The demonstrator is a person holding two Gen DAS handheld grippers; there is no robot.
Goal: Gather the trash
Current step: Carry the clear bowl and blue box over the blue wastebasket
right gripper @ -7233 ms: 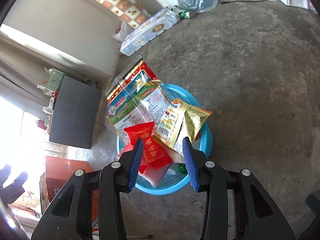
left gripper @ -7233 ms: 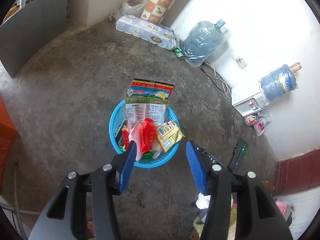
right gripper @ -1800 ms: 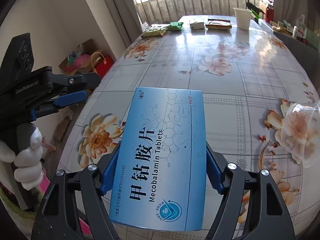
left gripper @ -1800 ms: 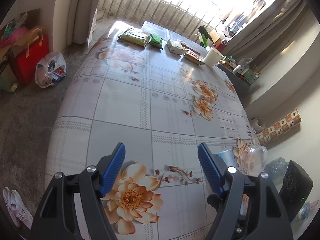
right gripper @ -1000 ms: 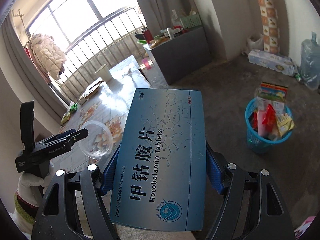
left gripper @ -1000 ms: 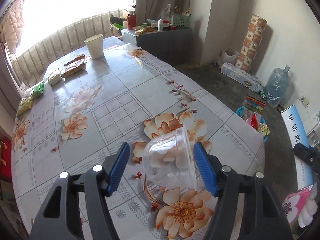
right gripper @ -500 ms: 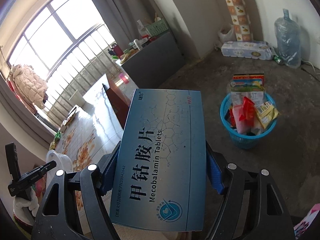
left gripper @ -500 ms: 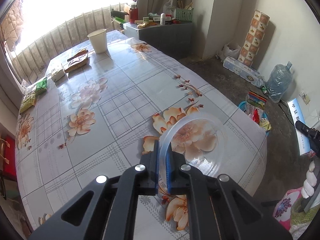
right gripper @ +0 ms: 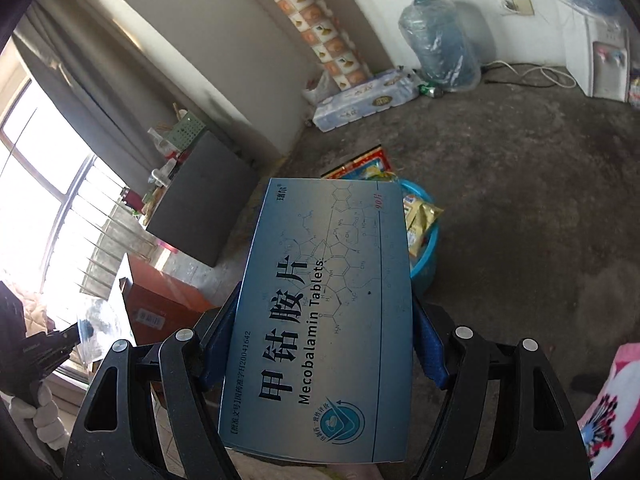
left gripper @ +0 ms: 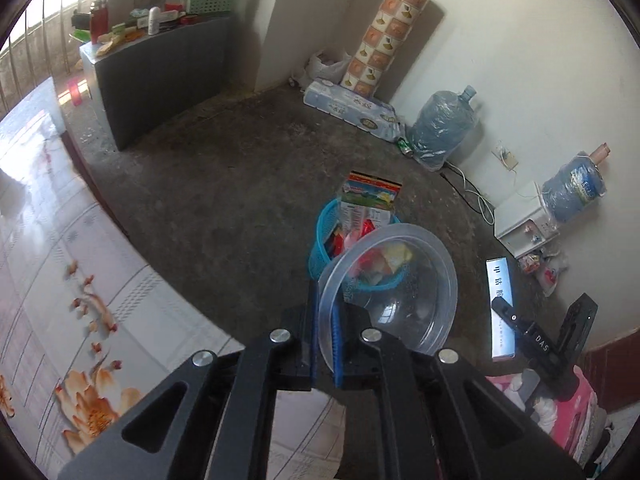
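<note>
Left gripper (left gripper: pixel 326 336) pinches the rim of a clear plastic bowl (left gripper: pixel 394 292) between its blue pads, above the floor beyond the table edge (left gripper: pixel 168 280). Right gripper (right gripper: pixel 320 344) clamps the sides of a blue tablet box (right gripper: pixel 320 320). Farther on the concrete floor (right gripper: pixel 520 200) stands the blue trash basket (left gripper: pixel 320 248), full of wrappers.

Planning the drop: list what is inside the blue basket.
The blue basket holds upright snack wrappers, red and yellow packets. The clear bowl covers its near side; the bottom is hidden.
</note>
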